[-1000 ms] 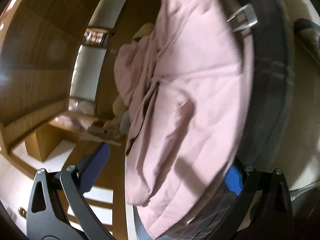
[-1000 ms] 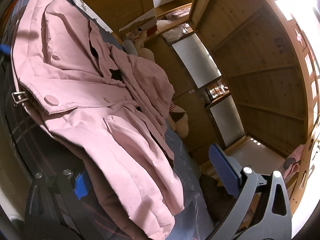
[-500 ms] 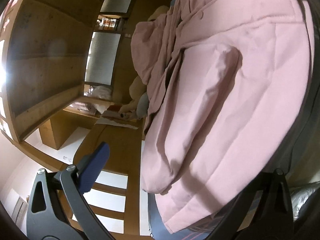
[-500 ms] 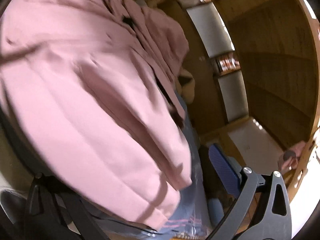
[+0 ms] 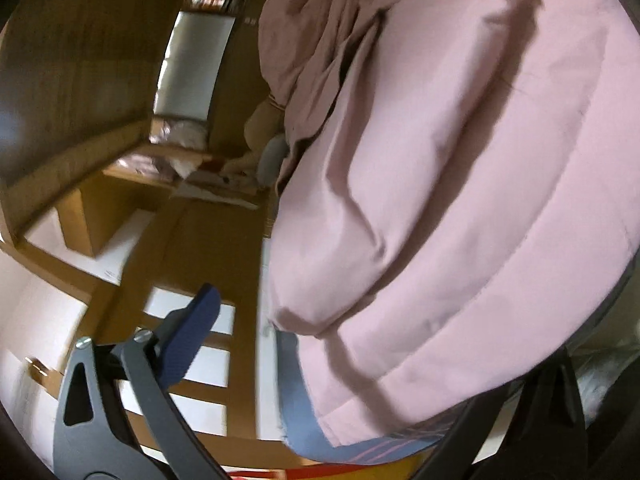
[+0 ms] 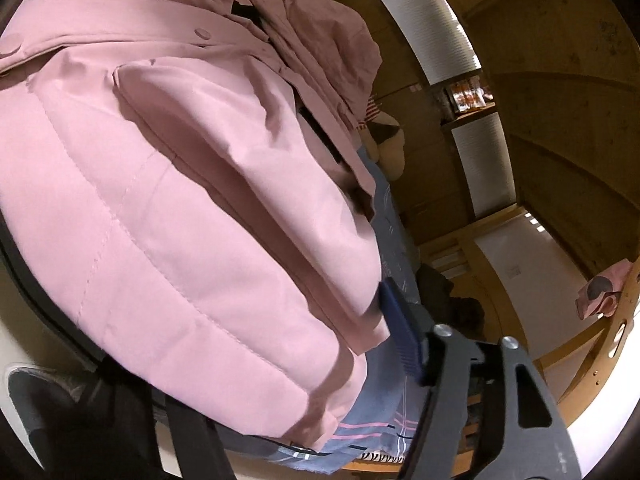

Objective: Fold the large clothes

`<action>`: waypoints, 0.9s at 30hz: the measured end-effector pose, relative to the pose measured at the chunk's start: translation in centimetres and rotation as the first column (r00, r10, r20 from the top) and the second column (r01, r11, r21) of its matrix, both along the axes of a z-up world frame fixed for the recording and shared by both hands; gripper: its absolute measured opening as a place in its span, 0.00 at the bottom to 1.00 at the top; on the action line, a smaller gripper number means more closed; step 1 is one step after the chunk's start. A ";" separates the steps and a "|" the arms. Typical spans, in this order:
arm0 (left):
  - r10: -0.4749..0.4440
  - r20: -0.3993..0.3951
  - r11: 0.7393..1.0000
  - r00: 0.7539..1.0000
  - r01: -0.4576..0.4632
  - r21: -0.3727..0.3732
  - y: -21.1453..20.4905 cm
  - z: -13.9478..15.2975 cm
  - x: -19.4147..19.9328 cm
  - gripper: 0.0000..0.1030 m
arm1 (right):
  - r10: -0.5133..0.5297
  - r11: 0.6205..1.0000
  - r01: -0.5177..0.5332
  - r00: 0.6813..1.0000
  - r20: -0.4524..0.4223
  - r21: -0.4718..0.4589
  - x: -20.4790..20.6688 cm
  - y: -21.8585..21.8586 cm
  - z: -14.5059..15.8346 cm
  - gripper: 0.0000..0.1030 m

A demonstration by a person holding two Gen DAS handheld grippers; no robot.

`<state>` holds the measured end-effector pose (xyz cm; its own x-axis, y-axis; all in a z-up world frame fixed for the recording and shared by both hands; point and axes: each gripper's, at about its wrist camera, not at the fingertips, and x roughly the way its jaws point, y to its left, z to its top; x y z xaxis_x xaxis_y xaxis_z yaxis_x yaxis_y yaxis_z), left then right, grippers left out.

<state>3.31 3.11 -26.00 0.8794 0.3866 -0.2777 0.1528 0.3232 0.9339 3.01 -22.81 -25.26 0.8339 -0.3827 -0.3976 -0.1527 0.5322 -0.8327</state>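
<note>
A large pink padded coat [image 5: 460, 184] lies spread on a bed with a blue-grey striped sheet [image 5: 304, 420]. It fills most of the right wrist view [image 6: 168, 208] too, with snap buttons [image 6: 201, 32] along its front flap. My left gripper [image 5: 340, 360] is open at the coat's near edge: its left pad [image 5: 196, 336] stands free in the air and the right finger is hidden under the fabric. My right gripper [image 6: 260, 360] has closed partway around the coat's thick edge, its right pad [image 6: 400, 340] touching the fabric and its left finger hidden beneath.
Wooden shelving and cabinets [image 6: 500, 92] with frosted panels [image 6: 430, 24] line the wall behind the bed. Plush toys [image 6: 384, 140] lie beyond the coat. A wooden bed rail [image 5: 208, 344] runs past my left gripper. A pink cloth [image 6: 600, 292] hangs at the right.
Both grippers moved in close to the coat's near edge, which now fills both views. The right gripper's pad has swung inward against the fabric.
</note>
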 end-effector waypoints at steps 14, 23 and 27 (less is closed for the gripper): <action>-0.016 -0.132 0.954 0.991 -0.024 -0.298 0.1 3.7 -0.3 0.25 | 0.005 0.981 0.002 0.999 -0.037 0.192 0.7 -0.4 2.8 0.15; -0.010 -0.179 0.924 0.984 -0.060 -0.378 0.6 4.9 0.1 0.23 | 0.000 0.948 0.009 1.000 -0.029 0.317 0.7 -0.7 4.8 0.14; -0.002 -0.192 0.903 0.981 -0.081 -0.423 0.9 5.9 0.4 0.21 | -0.010 0.913 0.016 1.000 -0.018 0.408 0.9 -1.2 6.3 0.13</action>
